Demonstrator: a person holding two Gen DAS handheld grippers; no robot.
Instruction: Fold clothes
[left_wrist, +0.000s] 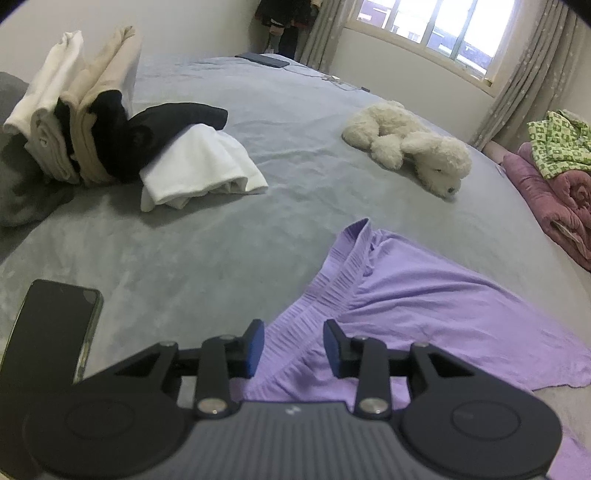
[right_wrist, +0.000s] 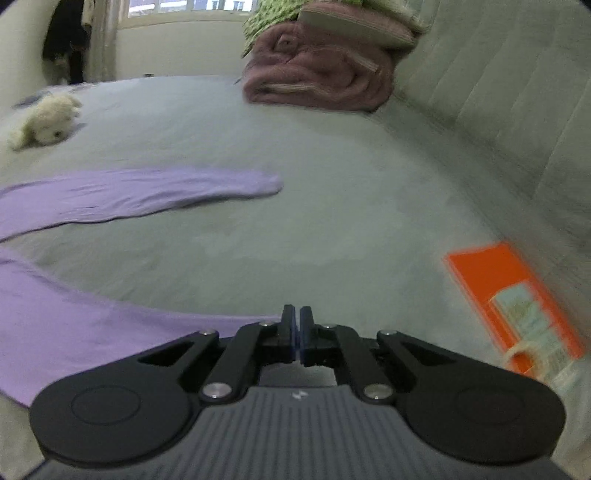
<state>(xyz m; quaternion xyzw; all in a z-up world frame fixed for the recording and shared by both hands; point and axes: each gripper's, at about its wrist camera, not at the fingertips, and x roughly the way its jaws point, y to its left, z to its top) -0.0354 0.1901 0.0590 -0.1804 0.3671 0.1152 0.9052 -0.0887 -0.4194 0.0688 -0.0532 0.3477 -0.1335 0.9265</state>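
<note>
Left gripper (left_wrist: 293, 341): black jointed arms, blue-faced pads spread apart, hovering over the ribbed waistband of the purple garment (left_wrist: 424, 306); the cloth shows in the gap between them, pads not pressing it. Right gripper (right_wrist: 296, 325): same build, pads pressed together with nothing visible between them, tips just past the edge of the purple fabric, over bare bedding.

Purple garment: thin, soft knit, lilac, lying flat on the grey bed cover (left_wrist: 295, 122). Gathered elastic band runs diagonally; loose wrinkles beyond it. In the right wrist view two long limbs of it reach across the bed, one with a rounded end, well apart from each other.

Bed cover: grey, short-napped, faintly creased.

Far left of the bed: pile of folded clothes (left_wrist: 70, 122), white, beige and black, leaning upright; a folded white piece (left_wrist: 199, 170) in front, a black one touching its top.

Plush dog (left_wrist: 410, 147): cream, curly pile, lying on its side, well apart from the garment.

Pink blanket (right_wrist: 317, 74): thick, fleecy, rolled and stacked, green-patterned cloth (left_wrist: 557, 144) on top.

Dark phone (left_wrist: 55, 328), glossy slab, beside the left gripper. Orange box (right_wrist: 513, 302), flat, rectangular, blurred, right of the right gripper.
</note>
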